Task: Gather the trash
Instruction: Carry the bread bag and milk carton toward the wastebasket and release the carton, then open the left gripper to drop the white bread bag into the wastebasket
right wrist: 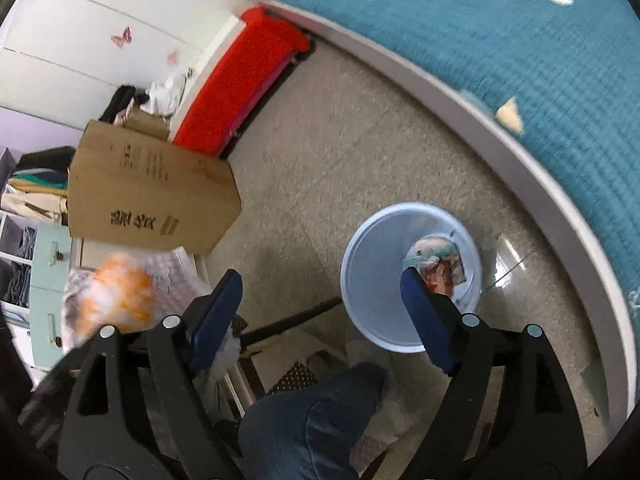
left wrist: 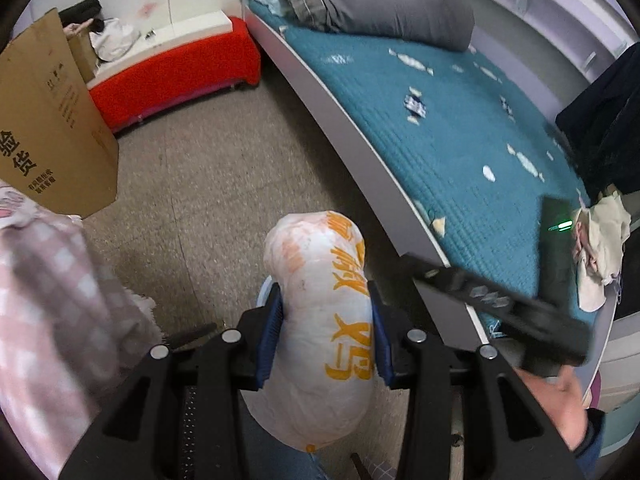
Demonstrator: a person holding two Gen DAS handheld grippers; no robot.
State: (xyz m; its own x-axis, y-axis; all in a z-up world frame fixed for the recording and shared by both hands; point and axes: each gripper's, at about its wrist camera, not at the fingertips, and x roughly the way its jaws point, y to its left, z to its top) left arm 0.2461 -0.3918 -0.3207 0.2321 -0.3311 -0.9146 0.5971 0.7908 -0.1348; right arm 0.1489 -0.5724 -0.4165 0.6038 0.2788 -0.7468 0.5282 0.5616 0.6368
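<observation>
A bulging white plastic bag (left wrist: 316,248) with orange print is pinched between the blue pads of my left gripper (left wrist: 325,300), which is shut on it. Behind the bag, a sliver of the pale blue bin (left wrist: 262,294) shows. The right wrist view looks down on that round bin (right wrist: 372,264) standing on the floor by the bed, with crumpled colourful wrappers (right wrist: 438,264) at its bottom. My right gripper (right wrist: 320,280) is open with nothing between its pads, its right finger over the bin's mouth. The bag (right wrist: 116,296) appears blurred at the left.
A bed with a teal cover (left wrist: 440,120) curves along the right, with small wrapper scraps (left wrist: 416,106) on it. A cardboard box (right wrist: 148,192) and a red bench (right wrist: 240,80) stand on the floor to the left. A person's jeans leg (right wrist: 312,420) is below.
</observation>
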